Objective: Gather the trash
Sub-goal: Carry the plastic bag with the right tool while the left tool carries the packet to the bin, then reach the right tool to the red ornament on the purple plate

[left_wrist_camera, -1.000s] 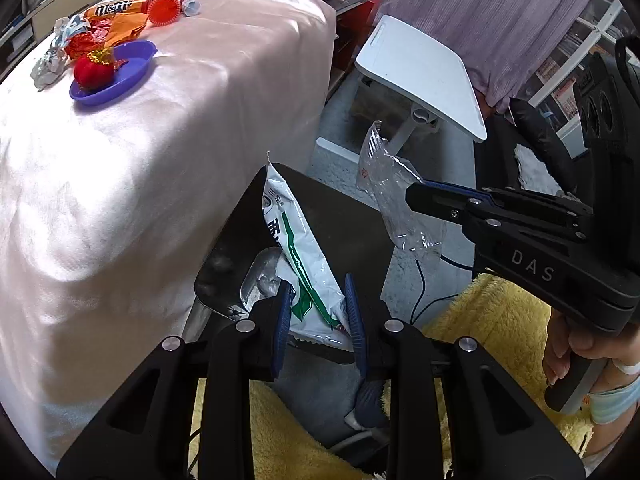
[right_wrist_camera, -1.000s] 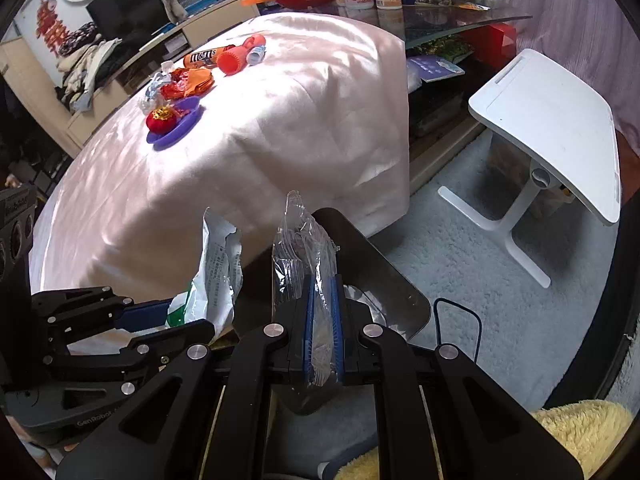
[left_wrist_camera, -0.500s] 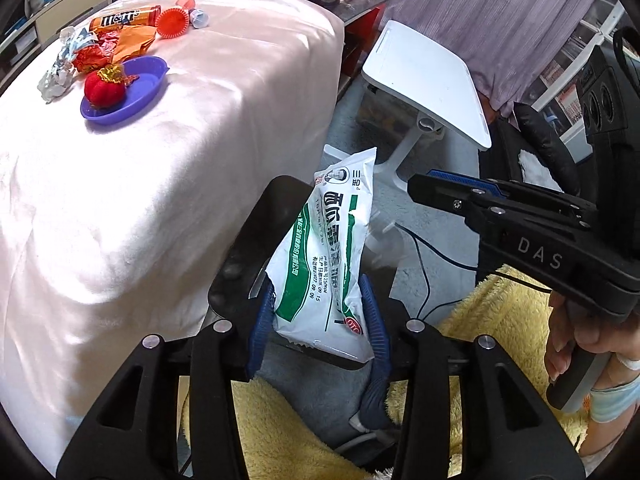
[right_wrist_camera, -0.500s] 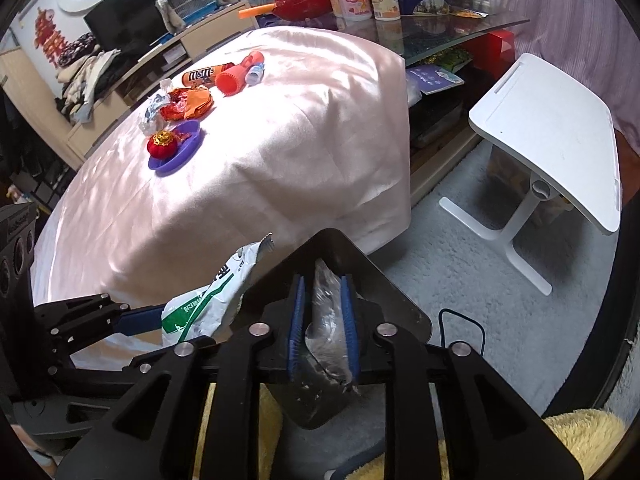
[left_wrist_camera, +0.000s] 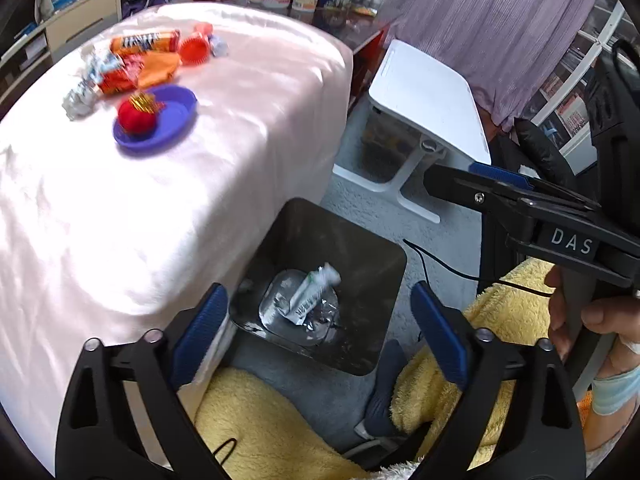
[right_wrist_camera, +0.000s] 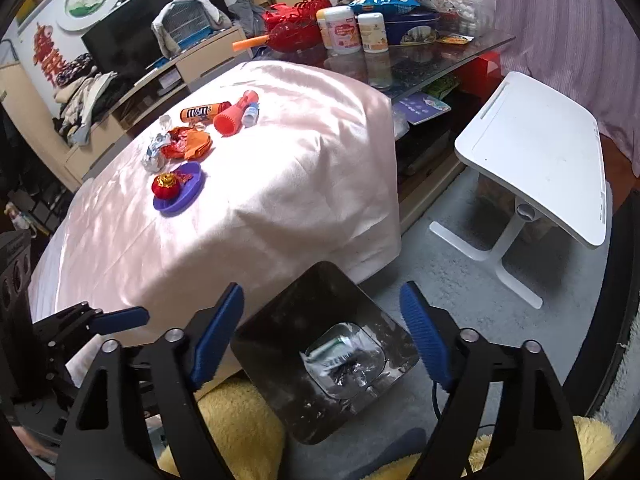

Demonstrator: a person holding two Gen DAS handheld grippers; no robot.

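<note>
1. Black bin (left_wrist_camera: 320,236) on the grey carpet, just right of the near corner of the desk (left_wrist_camera: 120,220), open top facing up.
2. Lying at the bottom of the bin: a white-and-green packet (left_wrist_camera: 314,288) on top of a crumpled clear wrapper (left_wrist_camera: 280,304); same two seen from the right wrist as packet (right_wrist_camera: 332,347) and wrapper (right_wrist_camera: 352,376).
3. Left hand-held gripper (left_wrist_camera: 320,320) above the bin, pointing steeply down, blue pads spread wide after just opening, nothing between them, packet lying loose below.
4. Right hand-held gripper (right_wrist_camera: 322,336) also above the bin, pads likewise just opened wide, nothing gripped, wrapper lying free below.
5. Right hand-held gripper visible from the left wrist camera as a black body marked DAS, held by a hand (left_wrist_camera: 588,312) at the right edge.
6. Pink satin cloth draped over the desk; on its far left part a purple plate (right_wrist_camera: 188,196) carrying a red ball with a gold top (right_wrist_camera: 165,185).
7. Beyond the plate, more rubbish: silver foil (right_wrist_camera: 154,152), orange wrappers (right_wrist_camera: 188,142), an orange candy tube (right_wrist_camera: 204,112), a red ridged cap (right_wrist_camera: 228,118).
8. White side table (right_wrist_camera: 536,160) standing to the right on the carpet, well apart from the bin.
9. Yellow fleece (left_wrist_camera: 280,428) along the near edge, below both hand-held grippers.
</note>
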